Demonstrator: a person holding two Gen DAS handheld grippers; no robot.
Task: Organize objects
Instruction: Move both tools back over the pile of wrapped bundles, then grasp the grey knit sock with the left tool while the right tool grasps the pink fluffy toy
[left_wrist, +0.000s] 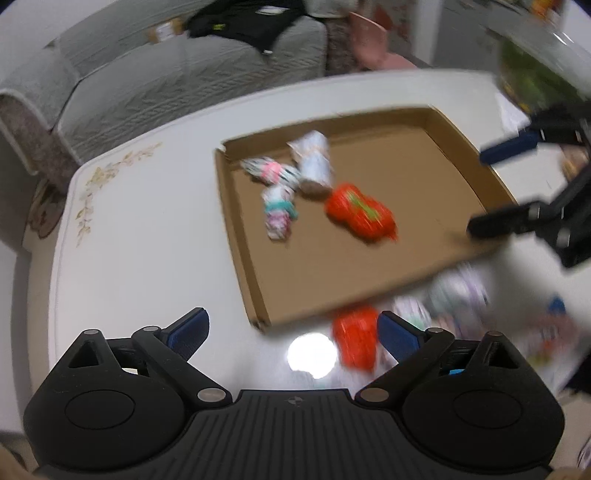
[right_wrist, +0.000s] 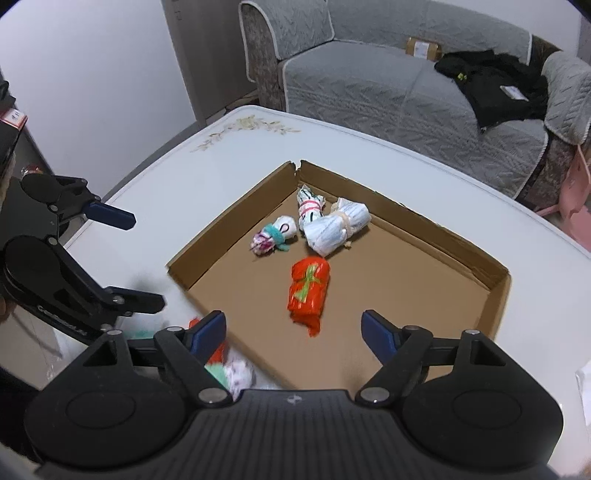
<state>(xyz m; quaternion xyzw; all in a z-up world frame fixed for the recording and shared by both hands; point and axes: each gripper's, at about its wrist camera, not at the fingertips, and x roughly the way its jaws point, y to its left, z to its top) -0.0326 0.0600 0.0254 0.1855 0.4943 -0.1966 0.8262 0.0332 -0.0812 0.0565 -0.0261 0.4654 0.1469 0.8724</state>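
Rolled sock bundles sit in the shallow cardboard tray (right_wrist: 436, 280) on the white table (right_wrist: 177, 177), no readable writing anywhere: an orange roll (right_wrist: 309, 291) near centre, pale blue roll (right_wrist: 338, 225) and two patterned rolls (right_wrist: 275, 234) farther back. Left gripper (left_wrist: 291, 332) gapes wide, empty, above more bundles (left_wrist: 356, 338) outside the tray. Right gripper (right_wrist: 293, 332) is wide too, empty.

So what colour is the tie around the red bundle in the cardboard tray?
Light green, knotted around the red bundle; clearest in the right wrist view.
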